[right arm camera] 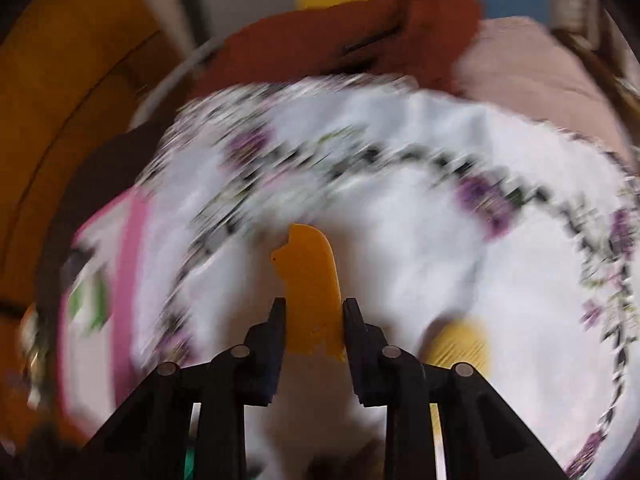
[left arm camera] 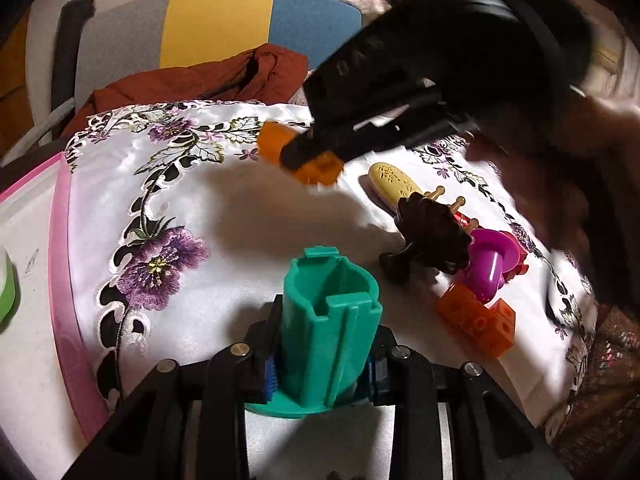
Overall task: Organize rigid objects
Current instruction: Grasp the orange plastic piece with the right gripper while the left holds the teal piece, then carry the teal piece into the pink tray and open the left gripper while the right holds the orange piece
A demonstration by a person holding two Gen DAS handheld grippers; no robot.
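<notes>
My left gripper [left arm camera: 322, 364] is shut on an upright teal plastic holder [left arm camera: 332, 312], an open-topped cup on a round base, near the cloth's front edge. My right gripper [right arm camera: 314, 312] is shut on a flat orange plastic piece [right arm camera: 310, 280] that sticks out past its fingertips. In the left wrist view the right gripper [left arm camera: 308, 156] hangs above the cloth, beyond the holder, with the orange piece [left arm camera: 316, 168] in its jaws. A person's hand [left arm camera: 560, 184] holds it from the right. The right wrist view is heavily blurred.
Right of the holder lies a cluster: a yellow oval piece [left arm camera: 394, 180], a dark ruffled piece [left arm camera: 432, 236], a magenta piece [left arm camera: 490, 268] and an orange perforated block [left arm camera: 476, 320]. All rest on a white floral cloth [left arm camera: 224, 208]. A pink-edged board [left arm camera: 60, 240] lies left; a rust garment [left arm camera: 208, 80] lies behind.
</notes>
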